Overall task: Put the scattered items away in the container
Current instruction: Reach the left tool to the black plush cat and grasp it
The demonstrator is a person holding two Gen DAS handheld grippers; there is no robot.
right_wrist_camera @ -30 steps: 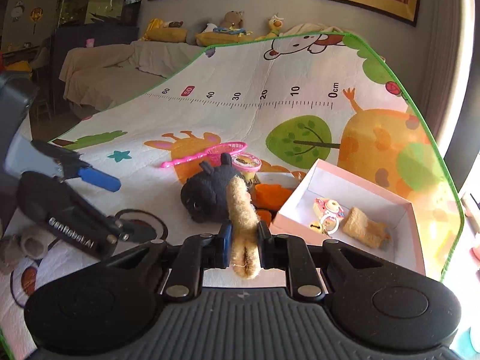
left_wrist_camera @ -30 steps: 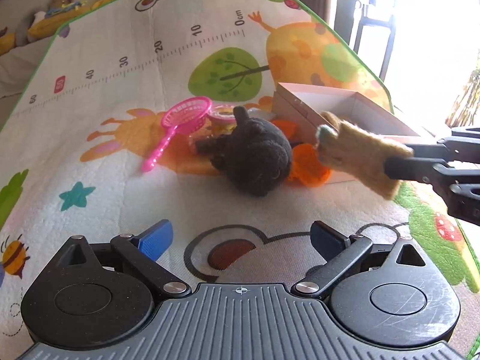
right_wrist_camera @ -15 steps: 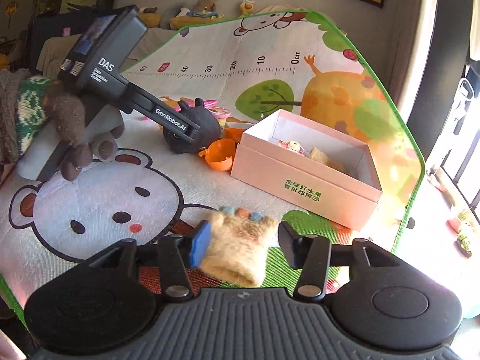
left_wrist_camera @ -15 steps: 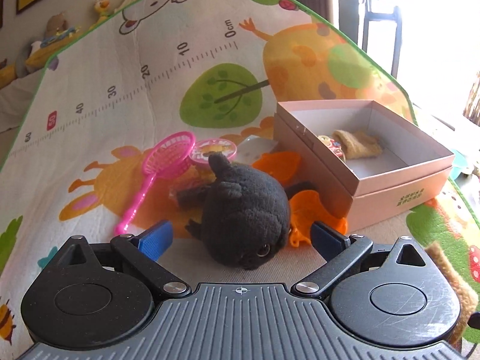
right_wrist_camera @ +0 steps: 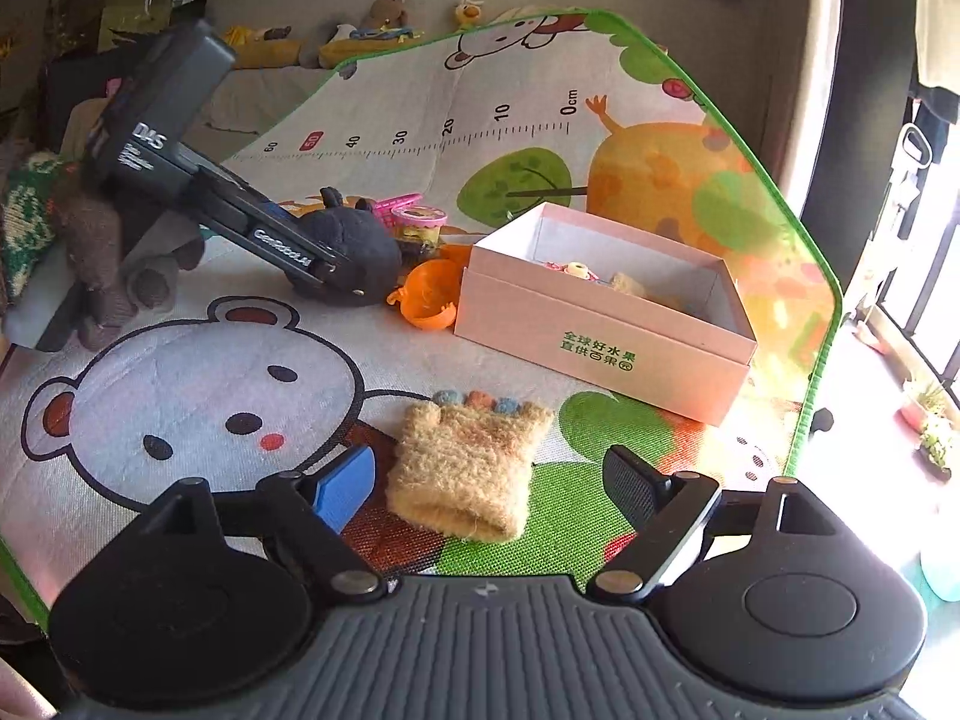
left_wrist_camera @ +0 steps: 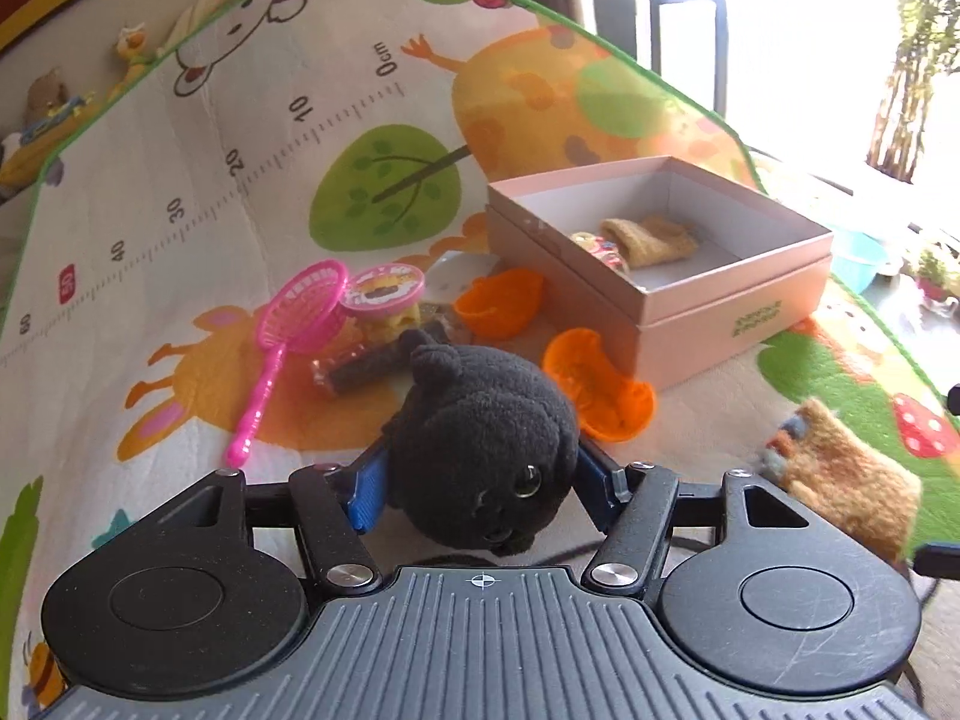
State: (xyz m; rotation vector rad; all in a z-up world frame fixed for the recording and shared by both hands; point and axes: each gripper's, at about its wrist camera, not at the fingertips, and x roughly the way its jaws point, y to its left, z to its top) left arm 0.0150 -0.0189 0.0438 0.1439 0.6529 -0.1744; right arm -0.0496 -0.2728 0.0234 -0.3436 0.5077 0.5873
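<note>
Left wrist cam: left gripper (left_wrist_camera: 480,480) pinches the black plush (left_wrist_camera: 480,450) w/ both fingers, prob for the pink box (left_wrist_camera: 738,312) nearby; right gripper (right_wrist_camera: 486,480) sits open around the fuzzy mitten (right_wrist_camera: 468,468) on the mat.

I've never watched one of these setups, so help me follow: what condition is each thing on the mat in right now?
Left gripper: closing around the black plush, contact unclear.
Right gripper: open, empty.
Black plush toy: on the mat.
Tan fuzzy mitten: flat on the mat, unheld.
Pink box: open, partly filled.
Orange capsule halves: apart.
Pink net scoop: lying flat.
</note>
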